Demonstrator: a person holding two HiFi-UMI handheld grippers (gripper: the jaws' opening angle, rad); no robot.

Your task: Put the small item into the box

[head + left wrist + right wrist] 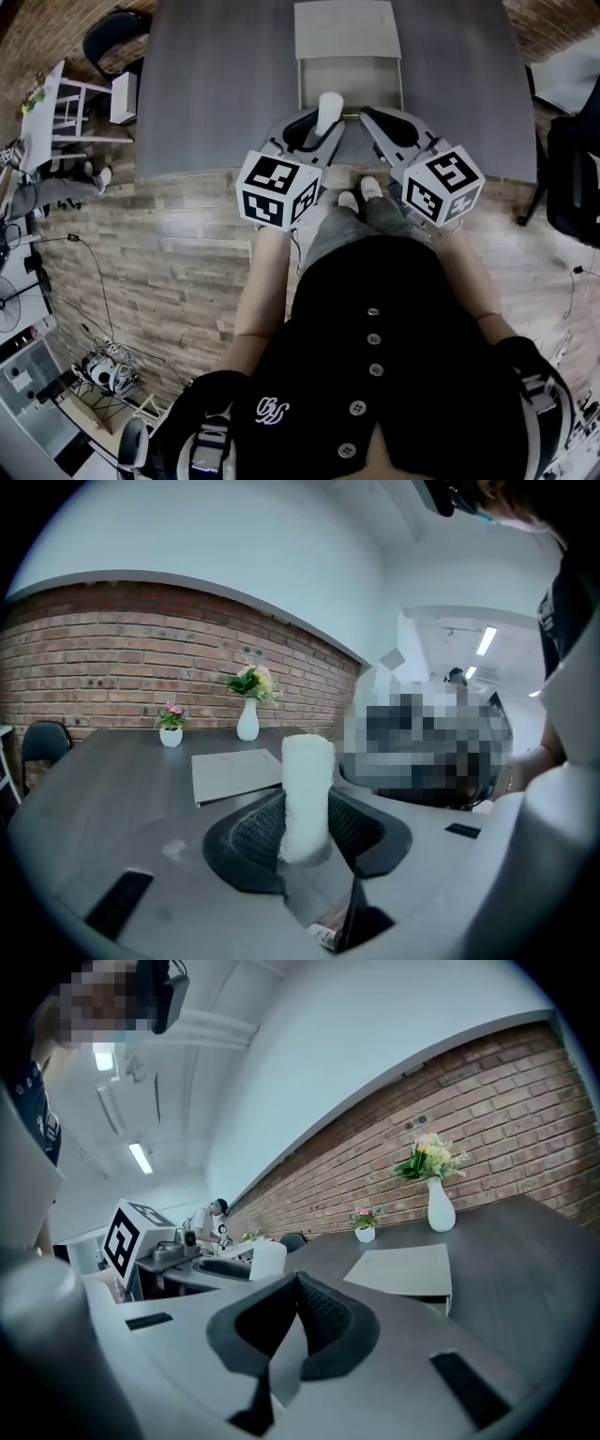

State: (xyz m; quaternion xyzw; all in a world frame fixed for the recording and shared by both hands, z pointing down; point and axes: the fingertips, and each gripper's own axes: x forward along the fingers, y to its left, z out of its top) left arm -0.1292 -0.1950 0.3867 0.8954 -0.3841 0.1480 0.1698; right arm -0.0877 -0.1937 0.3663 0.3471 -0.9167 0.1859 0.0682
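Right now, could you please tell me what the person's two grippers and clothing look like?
The left gripper and right gripper both have light grey bodies, with black ribbed pads lining their jaws. The left cube and right cube are white with black square markers. The person wears a black buttoned top with a small white emblem.

A vase of flowers and a small pink-flowered pot stand at the grey table's far edge, by a brick wall. A black chair sits far left.
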